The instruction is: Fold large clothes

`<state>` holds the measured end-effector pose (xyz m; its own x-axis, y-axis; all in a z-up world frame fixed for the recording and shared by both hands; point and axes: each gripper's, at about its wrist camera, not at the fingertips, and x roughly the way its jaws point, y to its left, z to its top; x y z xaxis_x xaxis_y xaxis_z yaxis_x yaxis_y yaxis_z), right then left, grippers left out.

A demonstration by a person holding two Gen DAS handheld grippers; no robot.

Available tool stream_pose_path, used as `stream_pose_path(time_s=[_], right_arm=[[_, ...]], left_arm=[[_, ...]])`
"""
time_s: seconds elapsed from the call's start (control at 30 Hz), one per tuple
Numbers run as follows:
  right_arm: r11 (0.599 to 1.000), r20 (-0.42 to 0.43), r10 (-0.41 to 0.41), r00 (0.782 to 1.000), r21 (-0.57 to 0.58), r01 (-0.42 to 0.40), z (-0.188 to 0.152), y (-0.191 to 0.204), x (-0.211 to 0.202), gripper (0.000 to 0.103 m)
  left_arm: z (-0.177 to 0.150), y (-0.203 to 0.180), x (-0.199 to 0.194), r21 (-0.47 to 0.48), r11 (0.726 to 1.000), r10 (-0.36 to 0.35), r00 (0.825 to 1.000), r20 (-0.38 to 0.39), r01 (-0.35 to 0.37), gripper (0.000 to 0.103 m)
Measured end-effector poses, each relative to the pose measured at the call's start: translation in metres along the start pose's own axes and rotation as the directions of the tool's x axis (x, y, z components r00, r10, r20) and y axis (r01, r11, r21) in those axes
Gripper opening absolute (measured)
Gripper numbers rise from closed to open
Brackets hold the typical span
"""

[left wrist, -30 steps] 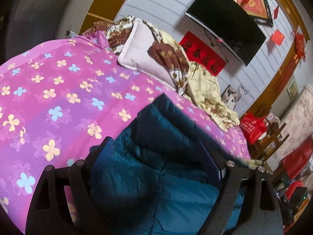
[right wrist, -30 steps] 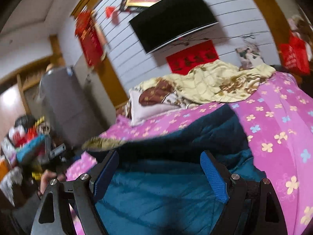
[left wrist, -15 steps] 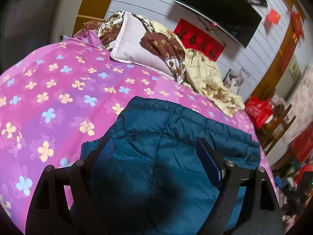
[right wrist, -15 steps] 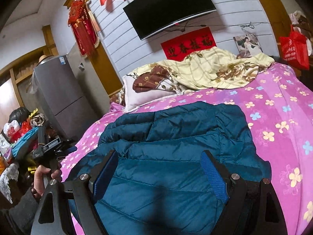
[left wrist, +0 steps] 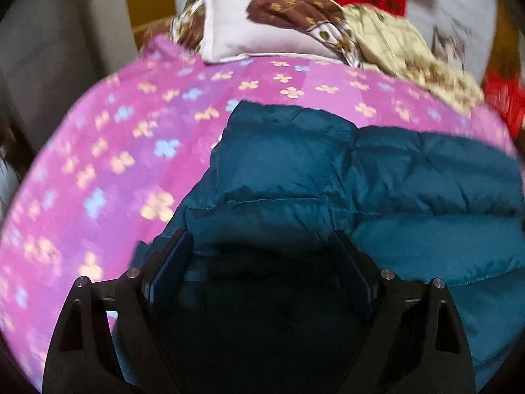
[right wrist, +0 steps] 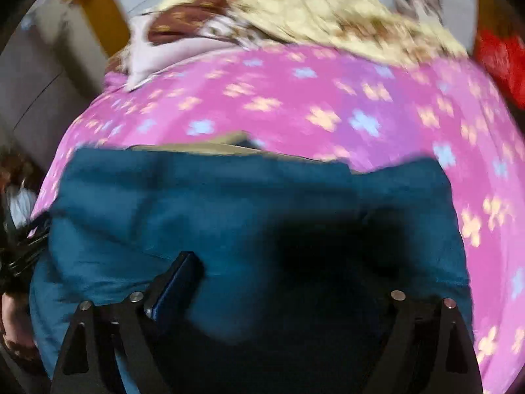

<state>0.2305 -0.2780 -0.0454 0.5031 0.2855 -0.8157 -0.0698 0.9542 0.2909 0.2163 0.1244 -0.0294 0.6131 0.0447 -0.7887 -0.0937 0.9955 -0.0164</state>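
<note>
A large teal quilted puffer jacket (left wrist: 328,170) lies on the pink flowered bedspread (left wrist: 115,151). My left gripper (left wrist: 262,256) is open, its jaws wide apart, low over the jacket's near left part with padded fabric bulging between the fingers. In the right wrist view the jacket (right wrist: 213,203) fills the lower frame. My right gripper (right wrist: 279,272) is open and low over it; its left finger (right wrist: 177,282) shows, and its right finger is hidden in dark shadow. A strip of tan lining (right wrist: 210,146) shows at the jacket's far edge.
A pale pillow (left wrist: 249,36) and a cream and brown quilt (left wrist: 393,49) lie piled at the head of the bed. A grey cabinet (left wrist: 42,39) stands to the left. Red bags (right wrist: 502,59) sit at the right. The person's other hand and gripper (right wrist: 19,262) show at the left edge.
Both grippers have dropped and tilted down towards the jacket, so the wall and television have left view. The jacket now lies closer under both. Both frames are motion-blurred.
</note>
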Motion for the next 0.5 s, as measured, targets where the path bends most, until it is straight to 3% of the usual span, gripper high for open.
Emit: stream_pose_path(time_s=[0.23, 0.3, 0.37, 0.5], right_arm=[[0.997, 0.016, -0.072, 0.997, -0.017, 0.072, 0.0, -0.003, 0.006, 0.089], [0.989, 0.012, -0.145, 0.989, -0.012, 0.145, 0.001, 0.006, -0.002, 0.089], [0.986, 0.043, -0.167, 0.985, 0.015, 0.167, 0.0, 0.024, -0.024, 0.088], [0.993, 0.13, -0.09, 0.987, -0.06, 0.098, -0.019, 0.087, -0.061, 0.089]], left_arm=[[-0.002, -0.012, -0.002, 0.032, 0.999, 0.035, 0.999, 0.003, -0.035, 0.089], [0.0, -0.015, -0.013, 0.026, 0.999, 0.03, 1.0, 0.009, -0.03, 0.088], [0.004, -0.015, -0.029, -0.003, 1.0, -0.018, 0.999, 0.034, 0.018, 0.088], [0.0, -0.033, -0.058, 0.022, 0.992, -0.125, 0.991, 0.045, 0.124, 0.088]])
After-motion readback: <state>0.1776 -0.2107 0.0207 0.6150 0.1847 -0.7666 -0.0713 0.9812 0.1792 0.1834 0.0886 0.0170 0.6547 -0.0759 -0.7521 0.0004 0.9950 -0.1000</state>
